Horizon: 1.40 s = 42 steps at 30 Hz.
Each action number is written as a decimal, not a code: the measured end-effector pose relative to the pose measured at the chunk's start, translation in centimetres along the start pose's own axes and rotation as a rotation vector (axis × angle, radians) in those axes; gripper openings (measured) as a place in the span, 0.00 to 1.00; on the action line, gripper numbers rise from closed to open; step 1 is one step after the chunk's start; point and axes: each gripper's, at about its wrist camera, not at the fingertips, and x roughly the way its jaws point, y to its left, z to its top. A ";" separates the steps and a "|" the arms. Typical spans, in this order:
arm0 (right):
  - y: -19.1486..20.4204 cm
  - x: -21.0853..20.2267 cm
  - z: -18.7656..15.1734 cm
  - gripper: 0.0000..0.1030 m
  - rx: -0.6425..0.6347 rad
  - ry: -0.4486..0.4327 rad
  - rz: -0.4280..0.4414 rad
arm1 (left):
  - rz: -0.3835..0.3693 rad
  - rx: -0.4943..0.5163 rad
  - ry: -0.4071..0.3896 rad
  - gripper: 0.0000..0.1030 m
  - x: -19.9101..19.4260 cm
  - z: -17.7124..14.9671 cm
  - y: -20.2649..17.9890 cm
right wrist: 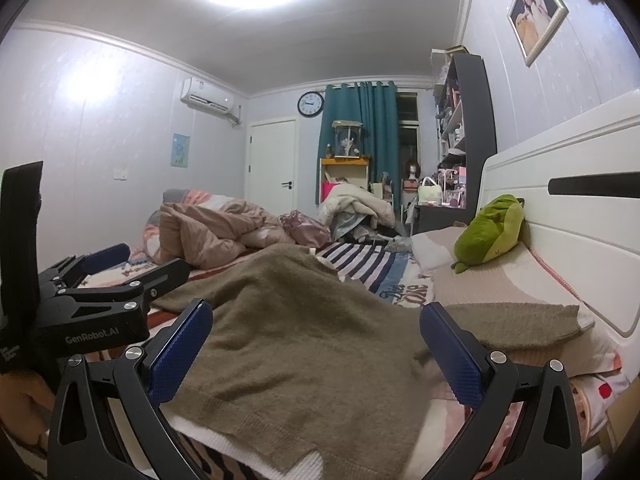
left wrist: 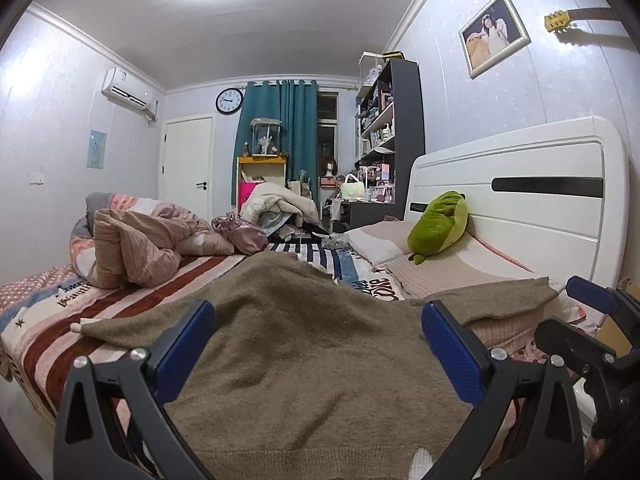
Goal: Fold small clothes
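**Both tools wide apart over the brown sweater**

Left tool [left wrist: 318,344] first: its blue pads [left wrist: 182,354] stand spread wide, nothing between them but the brown sweater [left wrist: 304,344] lying below, and nothing is pinched. The right tool [right wrist: 316,346] matches it, pads [right wrist: 454,356] splayed wide, empty, hanging over the same knit near its hem. Each tool shows at the edge of the other's view, so they sit side by side. The sweater lies spread flat on the bed [left wrist: 132,300], one sleeve [left wrist: 484,300] reaching out toward the pink pillow [left wrist: 452,268] by the white headboard [left wrist: 532,204]. A green plush toy [left wrist: 440,224] leans on that headboard. Farther down the striped bedding, a pink quilt [left wrist: 140,248] sits bunched in a heap.
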 end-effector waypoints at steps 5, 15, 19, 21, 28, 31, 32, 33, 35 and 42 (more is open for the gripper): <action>0.0 0.4 -0.4 1.00 -0.006 -0.004 0.017 | -0.023 0.007 0.018 0.99 0.8 -0.1 0.8; 0.1 5.2 -1.0 1.00 0.002 0.050 0.050 | -0.023 -0.039 0.079 0.99 3.3 -0.9 4.5; 0.1 8.8 -1.0 1.00 0.008 0.072 0.075 | -0.035 -0.096 0.136 0.99 5.8 -1.8 7.7; 0.4 11.5 -1.2 1.00 0.007 0.105 0.109 | -0.042 -0.141 0.180 0.99 7.6 -2.6 10.2; 2.3 19.0 -2.7 0.39 -0.017 0.214 0.191 | -0.065 -0.354 0.338 0.99 14.1 -6.9 19.7; 3.1 21.8 -3.6 0.14 -0.024 0.267 0.216 | -0.056 -0.423 0.372 0.99 15.8 -8.5 22.6; 3.2 22.5 -3.8 0.12 -0.019 0.277 0.221 | -0.046 -0.441 0.379 0.99 16.3 -8.9 23.6; 3.4 23.4 -4.1 0.09 -0.011 0.288 0.228 | -0.042 -0.459 0.385 0.99 16.5 -9.3 24.2; 3.6 25.0 -4.4 0.08 0.000 0.304 0.239 | -0.030 -0.502 0.396 0.99 17.4 -10.2 26.0; 4.5 30.4 -4.6 0.06 -0.013 0.329 0.249 | 0.041 -0.604 0.423 0.99 20.7 -12.4 31.5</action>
